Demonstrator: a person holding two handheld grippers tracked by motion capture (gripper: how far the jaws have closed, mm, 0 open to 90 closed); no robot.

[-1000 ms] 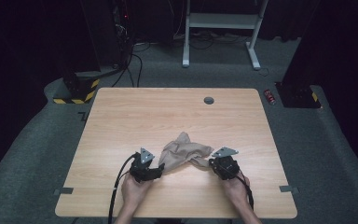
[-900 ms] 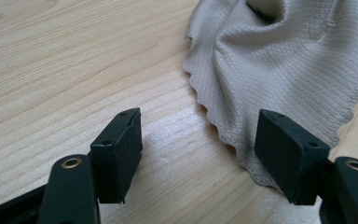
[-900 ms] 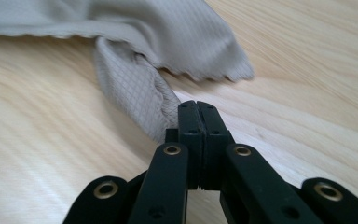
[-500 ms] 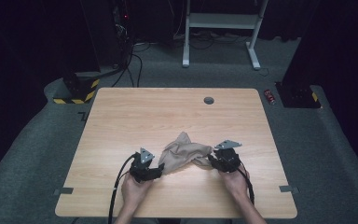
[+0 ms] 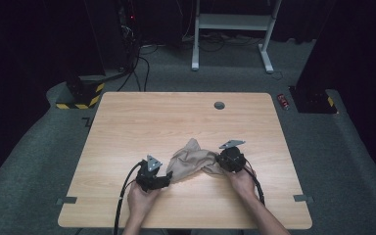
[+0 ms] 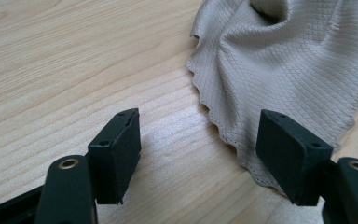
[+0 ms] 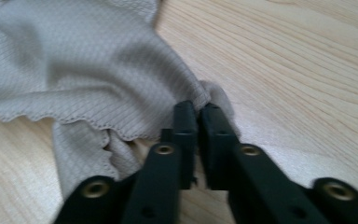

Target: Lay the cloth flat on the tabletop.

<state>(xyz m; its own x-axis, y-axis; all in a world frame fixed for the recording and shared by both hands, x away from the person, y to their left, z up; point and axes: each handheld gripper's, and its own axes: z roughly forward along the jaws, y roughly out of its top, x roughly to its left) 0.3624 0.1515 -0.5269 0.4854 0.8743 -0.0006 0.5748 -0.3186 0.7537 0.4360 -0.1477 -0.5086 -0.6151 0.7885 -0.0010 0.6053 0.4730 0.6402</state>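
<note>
A beige cloth point(image 5: 193, 161) lies crumpled on the wooden table point(image 5: 176, 117), near its front edge. My right gripper point(image 5: 219, 164) is at the cloth's right side. In the right gripper view its jaws have just been closing and now pinch a fold of the cloth point(image 7: 74, 70) at the gripper tips point(image 7: 198, 112). My left gripper point(image 5: 169, 177) rests at the cloth's left side and stands open point(image 6: 198, 154). The scalloped hem of the cloth point(image 6: 284, 60) runs between its jaws, close to the right-hand pad point(image 6: 289, 149), with bare wood by the other.
A round cable hole point(image 5: 219, 105) sits near the table's far edge. On the carpet beyond are a yellow-and-black striped base point(image 5: 81, 95), a small red object point(image 5: 284, 101) and a white metal stand point(image 5: 230, 22). Cables trail from both grippers toward the front edge.
My right hand has shifted a little forward and left, up against the cloth's right side. The left hand and gripper have stayed where they were.
</note>
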